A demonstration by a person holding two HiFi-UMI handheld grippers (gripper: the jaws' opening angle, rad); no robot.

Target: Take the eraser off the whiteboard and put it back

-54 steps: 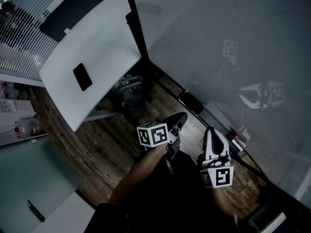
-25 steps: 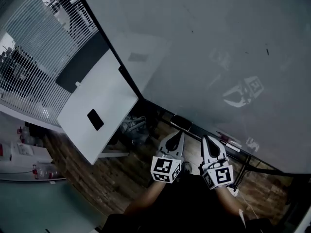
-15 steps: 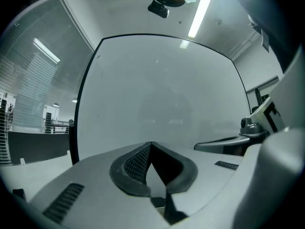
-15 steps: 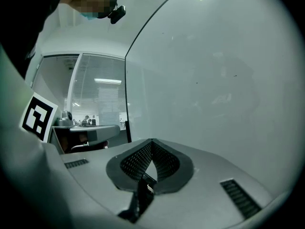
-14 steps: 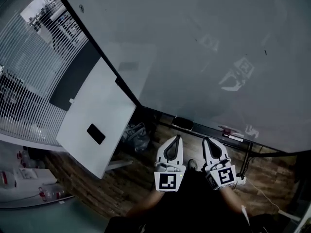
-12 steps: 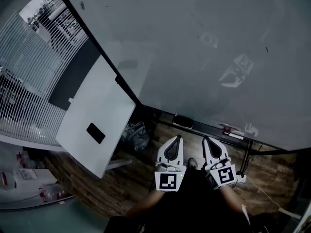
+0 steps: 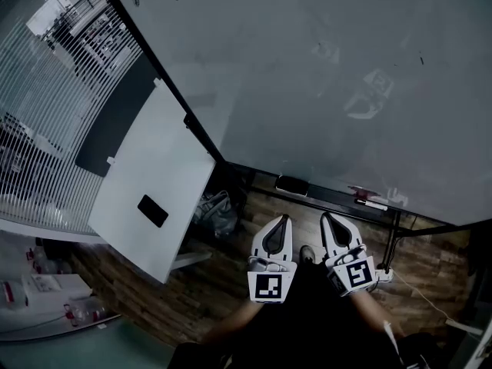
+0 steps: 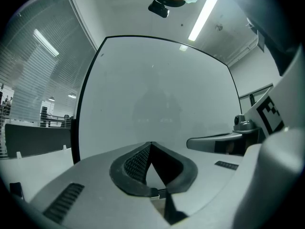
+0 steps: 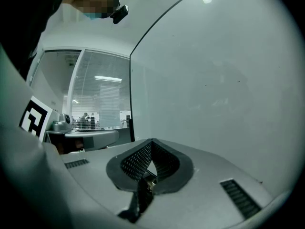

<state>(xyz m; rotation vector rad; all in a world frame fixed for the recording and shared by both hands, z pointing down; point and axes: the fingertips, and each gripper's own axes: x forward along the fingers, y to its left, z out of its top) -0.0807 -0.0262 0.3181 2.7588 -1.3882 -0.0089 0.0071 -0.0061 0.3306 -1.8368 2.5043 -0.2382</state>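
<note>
While both claws are held side by side low in the head view, the eraser (image 7: 292, 185) is seen ahead of them at the foot of the whiteboard (image 7: 307, 68), by the dark tray (image 7: 332, 201) that runs along the board's lower edge. It appears as a small, dark, flat rectangle with rounded corners and a slightly paler rim. Whether it rests on the tray or clings to the board cannot be told, and its surface is too small for finer detail. Markers (image 7: 371, 201), one of them reddish, are laid further right on the same tray, apart from the eraser.

The left claw (image 7: 283, 219) is closed completely, its ribbed pads pressed tip to tip, and nothing is held between them. The right claw (image 7: 326, 217) is likewise closed, with nothing gripped. Both are pointed toward the whiteboard, and neither touches the eraser, which is placed just beyond the left claw's tip.

To the left, a white bench (image 7: 146, 160) is seen with a dark flat object (image 7: 153, 211) on it, and a wooden floor (image 7: 207, 283) is spread below.
</note>
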